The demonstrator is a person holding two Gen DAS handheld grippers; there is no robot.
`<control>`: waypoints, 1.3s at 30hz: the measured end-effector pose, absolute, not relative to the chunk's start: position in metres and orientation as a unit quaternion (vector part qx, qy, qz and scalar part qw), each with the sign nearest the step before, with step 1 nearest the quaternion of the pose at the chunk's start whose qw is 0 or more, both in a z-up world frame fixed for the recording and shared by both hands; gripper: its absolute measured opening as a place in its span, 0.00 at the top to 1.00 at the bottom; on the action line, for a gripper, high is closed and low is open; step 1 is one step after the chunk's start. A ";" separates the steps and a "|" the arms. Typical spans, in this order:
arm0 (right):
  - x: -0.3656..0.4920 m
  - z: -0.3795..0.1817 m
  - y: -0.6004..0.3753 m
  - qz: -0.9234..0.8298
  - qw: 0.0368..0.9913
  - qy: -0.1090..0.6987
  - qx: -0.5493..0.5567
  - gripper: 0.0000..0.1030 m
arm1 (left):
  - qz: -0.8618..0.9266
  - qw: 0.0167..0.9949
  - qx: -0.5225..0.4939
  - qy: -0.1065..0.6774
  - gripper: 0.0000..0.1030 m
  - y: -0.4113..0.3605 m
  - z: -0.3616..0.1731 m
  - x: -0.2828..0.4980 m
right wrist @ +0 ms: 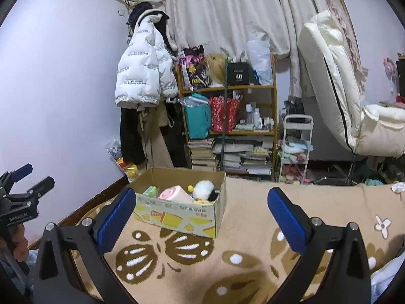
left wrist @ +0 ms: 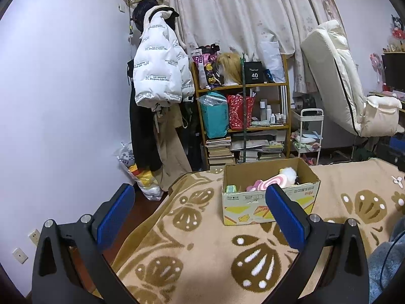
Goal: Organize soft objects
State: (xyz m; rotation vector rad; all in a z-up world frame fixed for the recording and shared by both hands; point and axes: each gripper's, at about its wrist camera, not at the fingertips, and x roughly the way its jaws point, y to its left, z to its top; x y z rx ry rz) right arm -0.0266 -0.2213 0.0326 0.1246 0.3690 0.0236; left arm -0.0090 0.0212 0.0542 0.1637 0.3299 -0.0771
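A cardboard box (left wrist: 268,202) (right wrist: 177,215) stands on the tan patterned blanket (left wrist: 202,248) (right wrist: 240,228) of a bed. Inside lie a pink swirl plush (left wrist: 272,181) (right wrist: 174,193), a white fluffy toy (left wrist: 289,173) (right wrist: 203,188) and a small green item (left wrist: 230,188) (right wrist: 149,191). My left gripper (left wrist: 200,202) is open and empty, a little short of the box. My right gripper (right wrist: 201,207) is open wide with nothing between its blue pads, the box just behind its left finger (right wrist: 117,220). The left gripper (right wrist: 22,190) also shows at the left edge of the right wrist view.
A wooden shelf (left wrist: 240,116) (right wrist: 227,116) full of bags, books and bottles stands beyond the bed. Coats (left wrist: 159,76) hang left of it. A white folded mattress (left wrist: 341,81) (right wrist: 336,88) leans at the right. A blue-grey fabric (left wrist: 387,261) lies at the near right.
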 end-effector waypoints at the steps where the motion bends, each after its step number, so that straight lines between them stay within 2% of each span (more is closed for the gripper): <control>1: -0.026 0.030 -0.221 0.011 0.980 0.186 0.063 0.00 | -0.039 0.982 0.081 0.165 0.01 0.021 0.054 -0.008; 39: -0.012 0.014 -0.227 -0.005 0.977 0.201 0.064 0.00 | -0.042 0.977 0.093 0.189 0.01 0.009 0.034 0.003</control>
